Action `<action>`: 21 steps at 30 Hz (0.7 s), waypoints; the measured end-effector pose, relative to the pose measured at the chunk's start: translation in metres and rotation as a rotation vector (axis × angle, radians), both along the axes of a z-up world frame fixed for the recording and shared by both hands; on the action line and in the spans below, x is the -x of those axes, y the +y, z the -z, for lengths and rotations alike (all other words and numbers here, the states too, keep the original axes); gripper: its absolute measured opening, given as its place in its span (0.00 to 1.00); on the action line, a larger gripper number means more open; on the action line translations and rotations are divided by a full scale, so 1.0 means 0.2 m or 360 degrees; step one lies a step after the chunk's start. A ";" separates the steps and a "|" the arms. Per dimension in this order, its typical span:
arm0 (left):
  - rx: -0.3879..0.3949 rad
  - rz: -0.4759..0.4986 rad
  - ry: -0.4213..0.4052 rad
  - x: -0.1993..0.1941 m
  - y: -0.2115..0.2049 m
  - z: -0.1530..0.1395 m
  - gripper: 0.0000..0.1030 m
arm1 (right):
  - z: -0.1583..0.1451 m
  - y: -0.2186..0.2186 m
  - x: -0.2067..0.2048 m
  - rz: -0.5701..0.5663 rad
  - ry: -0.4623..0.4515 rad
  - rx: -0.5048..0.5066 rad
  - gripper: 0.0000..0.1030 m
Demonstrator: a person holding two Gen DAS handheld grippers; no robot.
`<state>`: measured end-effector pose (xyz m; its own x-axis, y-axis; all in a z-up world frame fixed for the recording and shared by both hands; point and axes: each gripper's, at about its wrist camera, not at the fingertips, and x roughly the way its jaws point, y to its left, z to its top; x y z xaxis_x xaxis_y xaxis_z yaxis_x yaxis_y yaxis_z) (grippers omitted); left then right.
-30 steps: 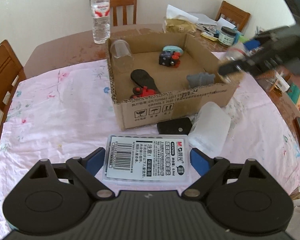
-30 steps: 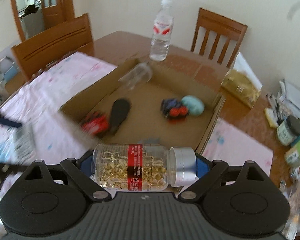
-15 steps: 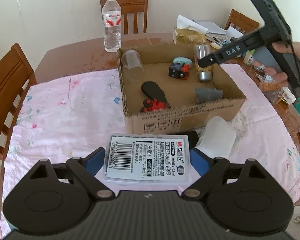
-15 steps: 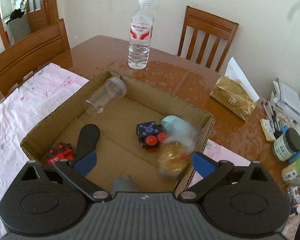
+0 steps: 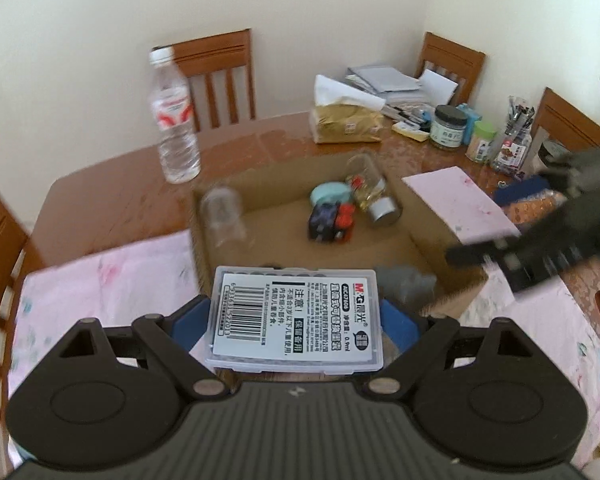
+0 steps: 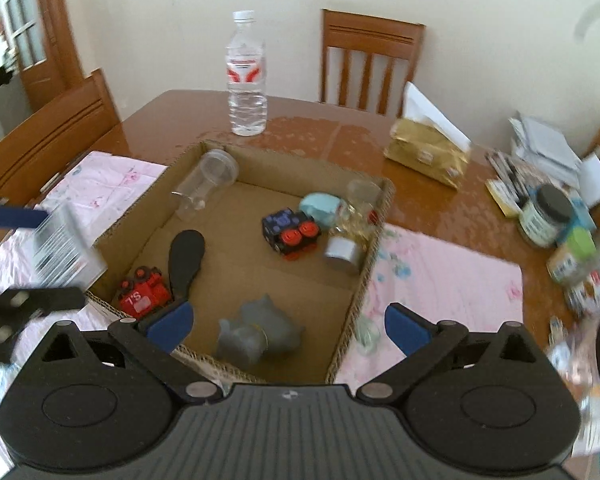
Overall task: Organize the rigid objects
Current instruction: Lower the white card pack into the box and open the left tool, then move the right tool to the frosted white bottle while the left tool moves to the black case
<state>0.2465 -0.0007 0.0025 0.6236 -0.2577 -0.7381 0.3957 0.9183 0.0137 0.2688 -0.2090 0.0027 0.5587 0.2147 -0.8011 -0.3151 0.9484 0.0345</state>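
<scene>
My left gripper (image 5: 296,320) is shut on a clear plastic case (image 5: 296,312) with a barcode label, held above the near wall of the cardboard box (image 5: 428,220). In the right wrist view the case (image 6: 60,248) shows blurred at the left. The right gripper (image 6: 288,326) stands wide open and empty over the near rim of the box (image 6: 364,280), above a grey elephant toy (image 6: 256,332). A bottle of yellow capsules (image 6: 350,224) lies inside the box against its right wall, next to a blue and black toy with red wheels (image 6: 290,230).
The box also holds a clear cup (image 6: 204,184), a black paddle (image 6: 186,256), a red toy train (image 6: 144,292) and a teal object (image 6: 320,206). A water bottle (image 6: 246,76), a gold tissue pack (image 6: 426,156) and jars (image 6: 544,216) stand on the table behind it. Chairs ring the table.
The right gripper let go of the capsule bottle, which now lies in the box, and its jaws opened wide. The left gripper carried the case forward to the box's near edge.
</scene>
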 end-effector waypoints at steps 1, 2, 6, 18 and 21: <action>-0.0003 0.0013 0.0009 -0.04 -0.03 0.01 0.88 | 0.01 -0.01 0.02 0.0030 0.0004 -0.0003 1.00; -0.0005 0.0019 0.0025 -0.08 -0.05 0.03 0.88 | 0.01 -0.02 0.03 0.0053 0.0010 -0.0005 1.00; -0.0034 0.0081 0.0064 -0.21 -0.15 0.09 0.88 | 0.04 -0.08 0.09 0.0150 0.0039 -0.0019 1.00; -0.0106 0.0050 0.0055 -0.42 -0.27 0.19 0.95 | 0.04 -0.18 0.15 0.0274 0.0031 0.0004 1.00; -0.0123 0.0054 0.0048 -0.40 -0.26 0.17 0.95 | 0.04 -0.20 0.16 0.0273 0.0037 0.0000 1.00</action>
<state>0.3260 -0.0534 -0.0308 0.5928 -0.2199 -0.7748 0.4278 0.9010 0.0715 0.2376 -0.2484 -0.0061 0.5688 0.1180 -0.8140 -0.1476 0.9882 0.0401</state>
